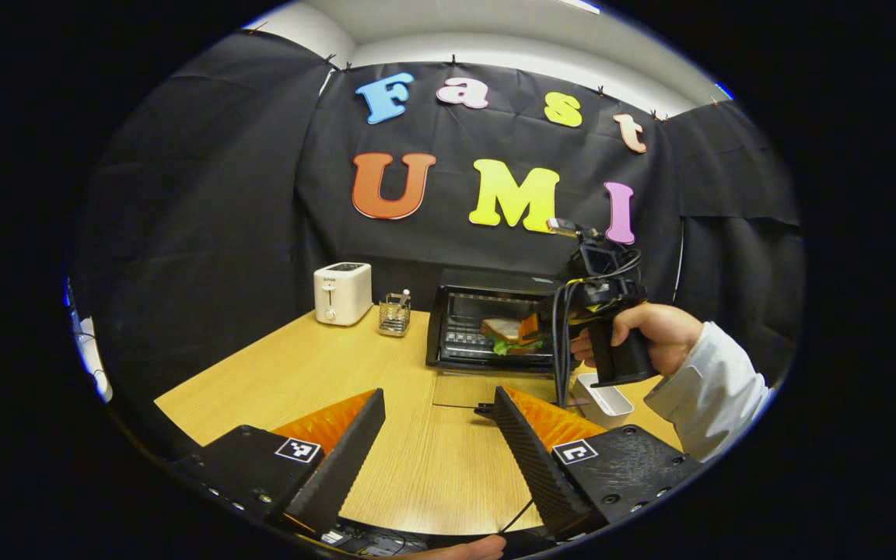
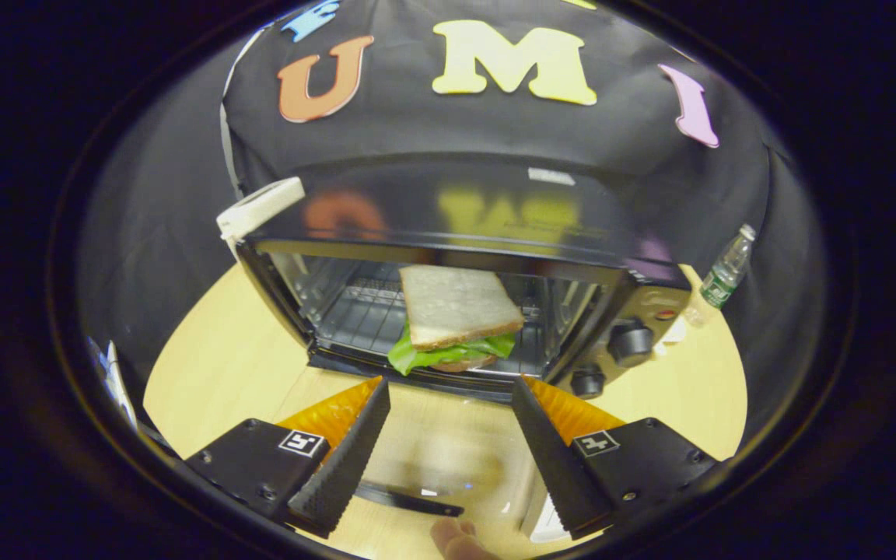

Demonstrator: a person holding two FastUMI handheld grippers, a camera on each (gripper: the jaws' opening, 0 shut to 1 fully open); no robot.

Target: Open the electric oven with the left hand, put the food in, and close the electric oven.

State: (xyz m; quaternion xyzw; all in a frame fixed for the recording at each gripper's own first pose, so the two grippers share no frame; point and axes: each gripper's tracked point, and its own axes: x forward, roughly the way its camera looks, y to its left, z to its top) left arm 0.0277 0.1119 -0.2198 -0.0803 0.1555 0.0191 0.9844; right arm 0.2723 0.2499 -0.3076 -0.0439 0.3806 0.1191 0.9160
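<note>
oven [image 2: 448,233] door lying open | sandwich [image 2: 454,319] sitting on oven rack | right gripper [image 2: 452,404] hovering before oven, fingers spread, holding nothing | left gripper [image 1: 439,416] likewise spread, empty

Cloth-walled booth (staged kitchen), toaster [image 1: 342,292], oven [image 2: 448,311]

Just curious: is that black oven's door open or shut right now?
Open. The black electric oven has its glass door folded flat toward the table, and the sandwich sits uncovered on the rack.
</note>
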